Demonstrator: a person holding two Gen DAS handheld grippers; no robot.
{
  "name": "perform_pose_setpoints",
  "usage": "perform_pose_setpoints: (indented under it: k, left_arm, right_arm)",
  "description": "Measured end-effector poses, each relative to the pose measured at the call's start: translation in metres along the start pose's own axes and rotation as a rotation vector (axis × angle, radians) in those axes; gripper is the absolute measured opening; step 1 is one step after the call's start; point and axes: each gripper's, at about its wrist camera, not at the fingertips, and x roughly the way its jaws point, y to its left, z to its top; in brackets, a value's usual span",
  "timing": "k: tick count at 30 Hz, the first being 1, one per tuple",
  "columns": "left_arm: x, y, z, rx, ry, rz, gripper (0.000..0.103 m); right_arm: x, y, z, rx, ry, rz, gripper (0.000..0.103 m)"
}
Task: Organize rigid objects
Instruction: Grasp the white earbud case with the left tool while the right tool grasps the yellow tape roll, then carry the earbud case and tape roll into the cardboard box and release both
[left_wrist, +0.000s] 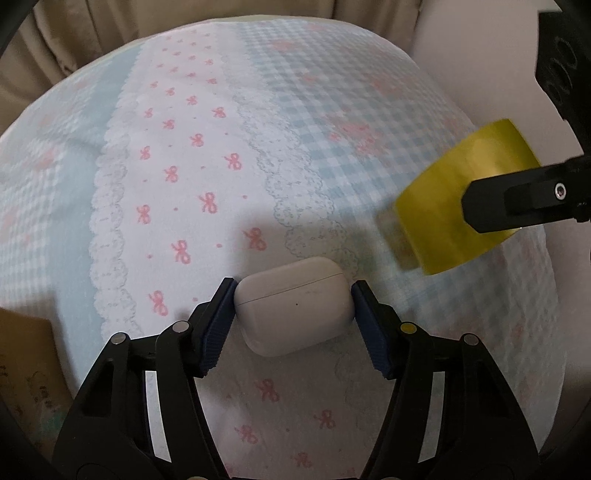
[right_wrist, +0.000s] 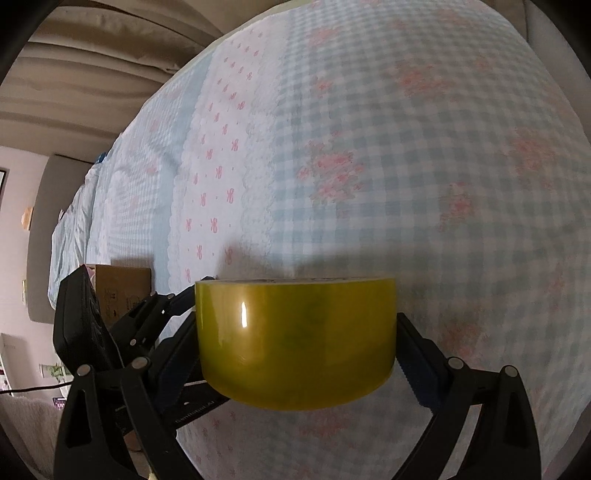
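Being held between the blue pads of the left gripper (left_wrist: 293, 314) is a white earbud case (left_wrist: 293, 312), pinched at its two ends above the patterned bedsheet (left_wrist: 207, 155). A yellow tape roll (right_wrist: 295, 341) is being clamped across its width by the right gripper (right_wrist: 295, 343), which is seen lifted over the checked part of the sheet. A brown cardboard box (right_wrist: 123, 295) is being shown at the bed's edge, behind the left gripper in the right wrist view.
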Motion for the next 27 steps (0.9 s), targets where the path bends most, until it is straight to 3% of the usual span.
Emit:
perform_pose_setpoints:
  k: [8,14,22,27]
  left_arm:
    - [-0.052,0.013,0.015,-0.050,-0.057,-0.013,0.060]
    - [-0.127,0.022,0.025,-0.091,-0.119,-0.015,0.060]
    - [-0.246,0.052,0.009,-0.190,-0.188,0.003,0.060]
    - [-0.309,0.080,-0.003,-0.236,-0.236,0.046,0.060]
  right_arm:
    - [-0.031,0.018,-0.006,0.031,-0.067,0.018,0.096]
    - [-0.078,0.055,-0.019,0.053,-0.133,0.032,0.096]
    - [-0.144,0.139,-0.050,0.022,-0.207,0.073,0.096]
    - [-0.161,0.199,-0.066,-0.052,-0.222,0.112,0.096]
